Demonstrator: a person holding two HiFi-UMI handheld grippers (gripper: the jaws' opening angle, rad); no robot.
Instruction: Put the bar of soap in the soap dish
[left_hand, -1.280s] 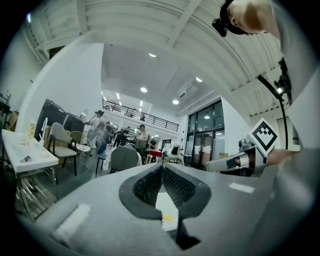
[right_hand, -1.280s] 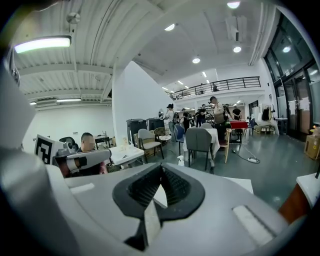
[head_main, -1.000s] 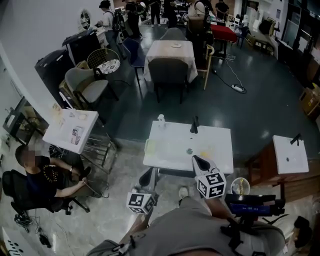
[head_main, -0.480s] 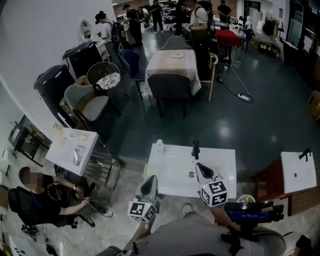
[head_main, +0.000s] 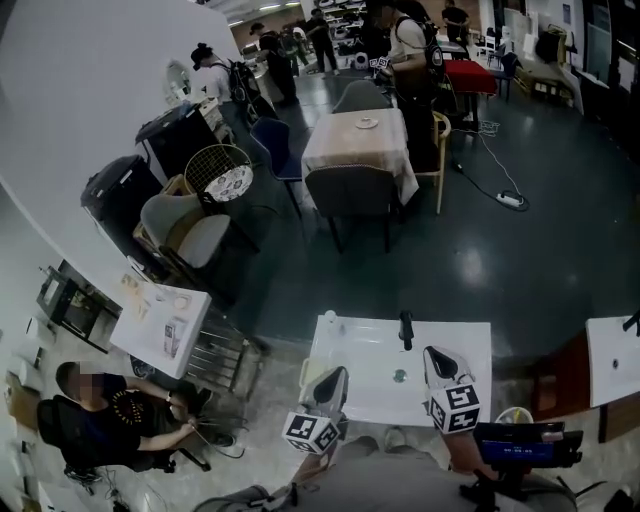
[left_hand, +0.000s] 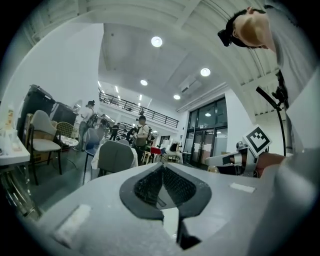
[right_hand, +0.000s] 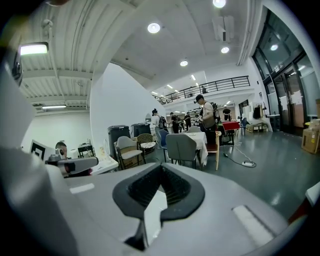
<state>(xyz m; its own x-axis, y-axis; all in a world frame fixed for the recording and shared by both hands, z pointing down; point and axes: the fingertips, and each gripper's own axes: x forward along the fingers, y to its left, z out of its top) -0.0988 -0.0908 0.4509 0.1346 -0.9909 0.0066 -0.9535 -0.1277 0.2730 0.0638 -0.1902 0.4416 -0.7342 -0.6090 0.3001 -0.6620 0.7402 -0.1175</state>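
Both tongs are clenched on nothing. In the left gripper view the dark pads meet at their tips with only the room beyond them, and the right gripper view shows the same. In the head view the left tongs (head_main: 334, 378) sit low and centre. The right tongs (head_main: 436, 358) are just to their right, and the two point side by side toward the top of the frame. My guess is they are carried shut and level because there is nothing to grip yet, and closed tips are easier to steer.

Their tips lie over the near edge of a white table (head_main: 352, 352) in the lower middle of the frame. It has a black tap (head_main: 406, 328) at its far edge, a small drain (head_main: 399, 377) between the two tongs, and a pale bottle (head_main: 330, 319) at its upper-left corner, so it looks like a washstand where soap belongs.

I cannot pick out the soap or the dish on that surface, since anything that small is lost in the head view and neither gripper view looks down at the top. The task appears not yet begun. The likely next step is to tilt the tongs down and find the bar.
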